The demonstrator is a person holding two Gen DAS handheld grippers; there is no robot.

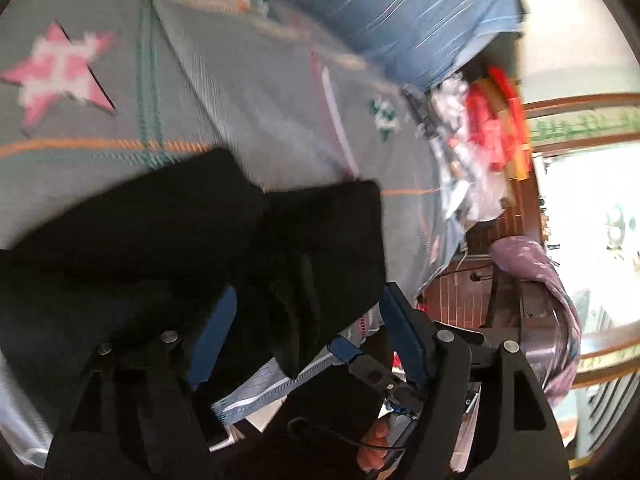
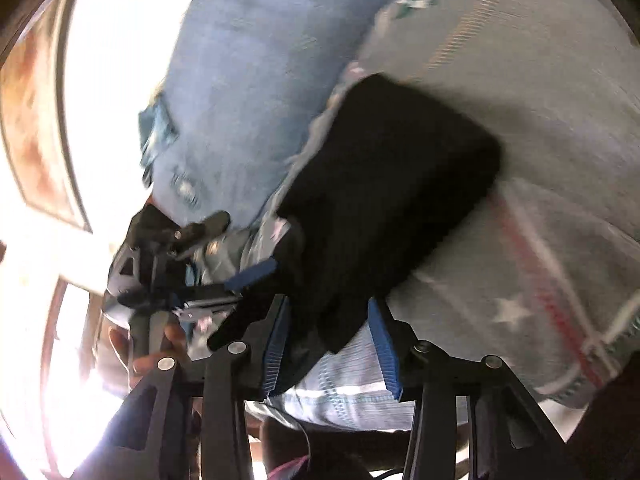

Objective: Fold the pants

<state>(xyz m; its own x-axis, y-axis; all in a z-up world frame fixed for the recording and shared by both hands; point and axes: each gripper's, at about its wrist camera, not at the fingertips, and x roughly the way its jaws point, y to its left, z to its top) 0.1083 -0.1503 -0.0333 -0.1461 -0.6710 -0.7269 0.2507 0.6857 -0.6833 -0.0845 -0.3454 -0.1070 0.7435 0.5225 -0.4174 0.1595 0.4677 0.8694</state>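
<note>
- The black pants (image 1: 208,240) lay on the bed (image 1: 100,128), near its front edge, on a grey cover with a pink star (image 1: 60,76).
- They already looked doubled over into a thick, short pile, so the folding seemed to be far along.
- The left gripper (image 1: 308,320) had its blue fingers (image 1: 212,340) spread, with the near edge of the pants between them. The picture was blurry, so I could not tell if they were squeezing the cloth.
- The right gripper (image 2: 332,344) was also spread, with a corner of the pants hanging between its blue fingers (image 2: 384,352).
- In the right wrist view the left gripper sat just beside the pants, so the two were close together.
- The next move likely called for both to pinch the near edge and carry it over the pile, or to let go and pat it flat.
- There was lots of bare cover past the pants.
- A blue blanket (image 2: 248,80) lay heaped at the far side, and red and white things (image 1: 488,128) sat by the bed's right edge.
- The front edge was very near, so the pants could slip off there.
</note>
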